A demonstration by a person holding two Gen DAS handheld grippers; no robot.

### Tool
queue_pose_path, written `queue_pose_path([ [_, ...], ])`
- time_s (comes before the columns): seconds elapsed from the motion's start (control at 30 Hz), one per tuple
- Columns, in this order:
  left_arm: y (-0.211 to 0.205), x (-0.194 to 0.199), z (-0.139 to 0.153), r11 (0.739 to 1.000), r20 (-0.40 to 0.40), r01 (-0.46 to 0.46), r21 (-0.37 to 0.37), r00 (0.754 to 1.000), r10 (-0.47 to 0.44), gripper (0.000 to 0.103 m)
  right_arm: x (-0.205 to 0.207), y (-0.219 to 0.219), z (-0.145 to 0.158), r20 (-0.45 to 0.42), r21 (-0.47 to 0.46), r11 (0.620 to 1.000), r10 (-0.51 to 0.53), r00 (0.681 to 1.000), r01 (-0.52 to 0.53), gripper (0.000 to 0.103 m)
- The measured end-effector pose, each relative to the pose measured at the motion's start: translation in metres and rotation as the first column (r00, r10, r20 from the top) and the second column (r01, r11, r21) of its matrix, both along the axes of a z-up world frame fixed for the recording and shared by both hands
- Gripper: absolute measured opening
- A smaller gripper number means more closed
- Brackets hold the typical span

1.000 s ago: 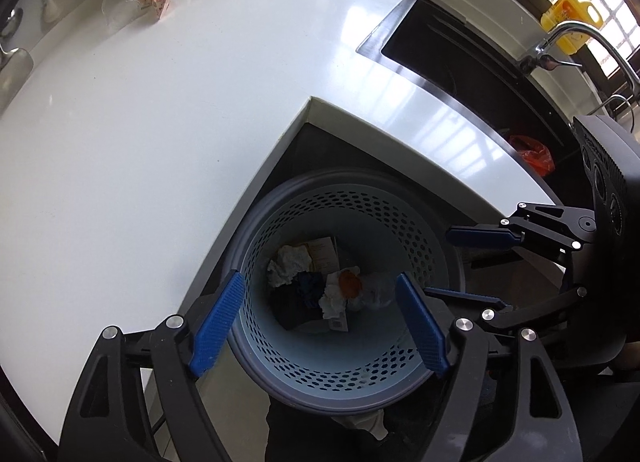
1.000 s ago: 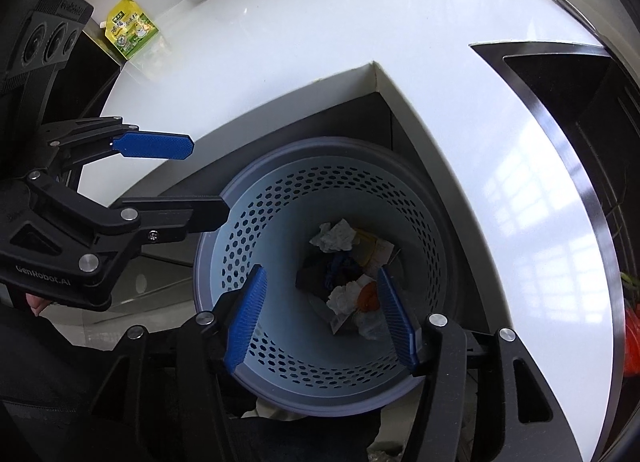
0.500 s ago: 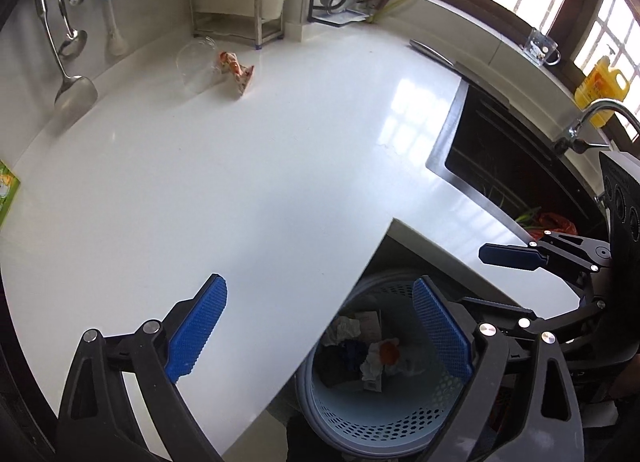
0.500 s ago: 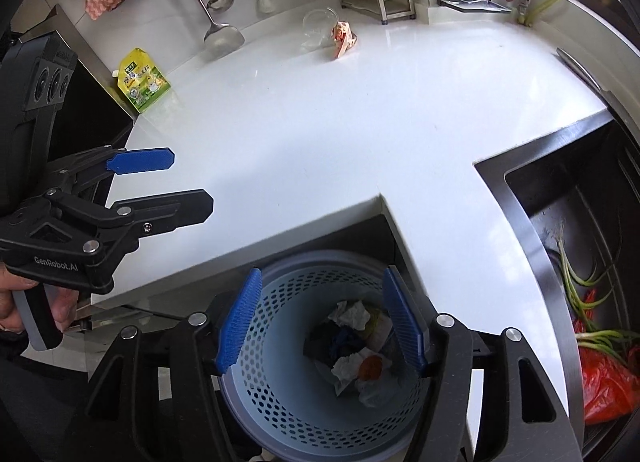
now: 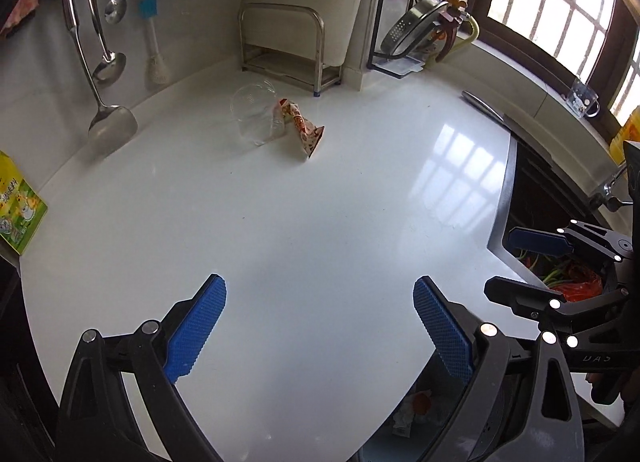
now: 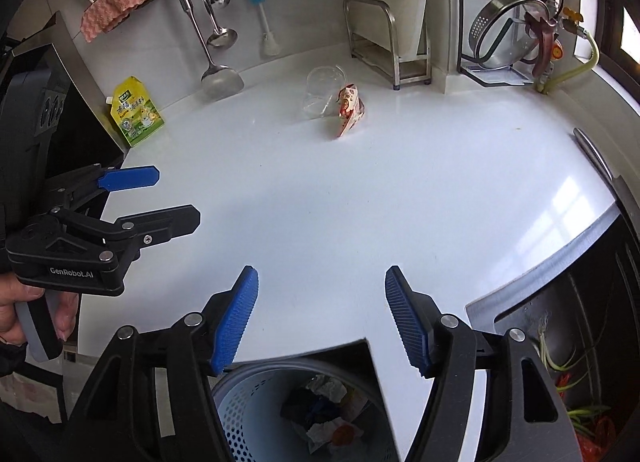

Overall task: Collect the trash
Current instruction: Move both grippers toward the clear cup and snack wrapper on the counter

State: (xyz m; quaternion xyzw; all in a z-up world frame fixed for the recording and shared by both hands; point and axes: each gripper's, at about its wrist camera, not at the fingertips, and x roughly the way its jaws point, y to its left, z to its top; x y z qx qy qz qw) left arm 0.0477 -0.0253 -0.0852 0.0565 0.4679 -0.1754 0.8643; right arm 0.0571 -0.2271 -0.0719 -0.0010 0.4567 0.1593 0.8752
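Both views have risen from the bin (image 6: 304, 414) to the counter (image 5: 320, 222). Left gripper (image 5: 320, 326) and right gripper (image 6: 320, 314) gape empty; only the right view shows the yellow pouch (image 6: 136, 112) whole.

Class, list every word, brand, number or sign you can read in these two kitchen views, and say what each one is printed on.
"GenRobot.AI": white print on the body of the left gripper.
Yellow-green pouch: printed characters, too small to read.
Red-and-white wrapper: print too blurred to read.
Right gripper: faint lettering on its body, not legible.
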Motion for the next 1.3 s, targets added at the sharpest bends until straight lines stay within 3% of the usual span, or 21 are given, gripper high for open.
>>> queue_pose_path([
  [0.6,0.011,0.090,-0.004,0.998,0.016,-0.069,-0.001,0.998,0.069,0.094,0.111,0.014,0.003,0.049,-0.035,0.999,-0.002,0.999,0.004,0.066],
  [0.97,0.011,0.131,-0.023,0.997,0.001,-0.082,0.004,0.997,0.082,0.095,0.176,0.014,-0.022,0.018,-0.035,0.999,-0.028,0.999,0.029,0.068],
  [1.3,0.018,0.165,-0.047,0.992,-0.016,-0.123,0.007,0.992,0.123,0.095,0.228,0.040,-0.044,-0.007,-0.080,0.997,0.017,1.000,-0.017,0.068],
])
